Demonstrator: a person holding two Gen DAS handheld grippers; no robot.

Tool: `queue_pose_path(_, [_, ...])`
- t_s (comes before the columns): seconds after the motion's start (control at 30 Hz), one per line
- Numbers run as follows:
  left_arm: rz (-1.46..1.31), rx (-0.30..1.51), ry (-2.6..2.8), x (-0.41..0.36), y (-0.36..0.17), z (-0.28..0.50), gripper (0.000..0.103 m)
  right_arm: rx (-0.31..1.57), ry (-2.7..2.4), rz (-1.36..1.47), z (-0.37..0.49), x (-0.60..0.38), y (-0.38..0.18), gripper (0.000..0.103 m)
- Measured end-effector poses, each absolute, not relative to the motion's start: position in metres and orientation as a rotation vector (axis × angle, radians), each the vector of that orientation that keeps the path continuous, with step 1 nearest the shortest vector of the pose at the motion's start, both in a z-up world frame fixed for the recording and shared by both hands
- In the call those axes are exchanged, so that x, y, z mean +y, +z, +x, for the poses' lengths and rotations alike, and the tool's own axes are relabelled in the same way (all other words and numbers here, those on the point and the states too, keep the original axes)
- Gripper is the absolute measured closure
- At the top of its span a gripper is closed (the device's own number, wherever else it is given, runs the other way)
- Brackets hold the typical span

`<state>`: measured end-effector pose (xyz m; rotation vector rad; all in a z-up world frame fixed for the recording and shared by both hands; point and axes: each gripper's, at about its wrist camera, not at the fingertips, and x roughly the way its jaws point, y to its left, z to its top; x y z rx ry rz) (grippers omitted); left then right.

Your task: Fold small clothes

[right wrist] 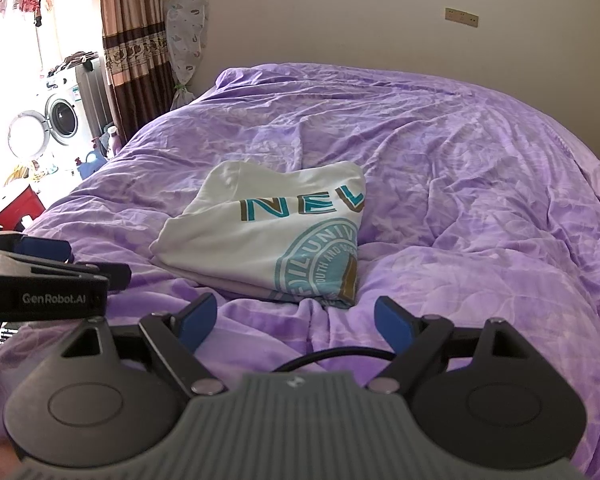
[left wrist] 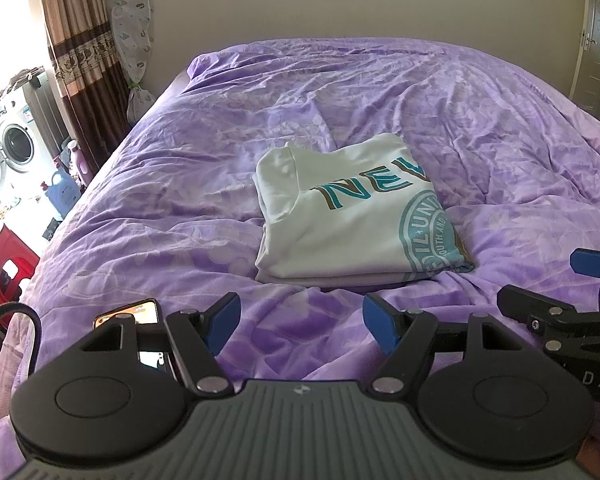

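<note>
A white T-shirt [left wrist: 352, 216] with teal lettering and a round teal print lies folded into a compact rectangle on the purple bedcover [left wrist: 500, 152]; it also shows in the right wrist view [right wrist: 268, 236]. My left gripper [left wrist: 300, 326] is open and empty, hovering over the bedcover just short of the shirt's near edge. My right gripper [right wrist: 294, 322] is open and empty, also just short of the shirt. Each gripper shows at the edge of the other's view: the right one [left wrist: 540, 284] and the left one [right wrist: 72, 260].
A phone [left wrist: 138, 312] lies on the bed by the left gripper's left finger. A black cable [right wrist: 332, 356] runs under the right gripper. Left of the bed stand a curtain [left wrist: 84, 60], washing machine [left wrist: 16, 144], bottles and a red stool [left wrist: 8, 264].
</note>
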<state>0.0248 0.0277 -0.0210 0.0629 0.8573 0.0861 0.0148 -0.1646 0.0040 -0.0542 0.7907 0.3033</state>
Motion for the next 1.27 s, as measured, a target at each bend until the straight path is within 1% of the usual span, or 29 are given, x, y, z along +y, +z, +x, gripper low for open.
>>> queue_pose_path(0.57, [0.066,0.84,0.075,0.022,-0.012,0.026,0.021,0.789,0.308,-0.05,0.015,-0.164,0.005,0.021])
queue_pose_path(1.27, [0.078,0.812,0.069,0.014,-0.017,0.021,0.021,0.789,0.31,-0.047,0.015,-0.163,0.004,0.021])
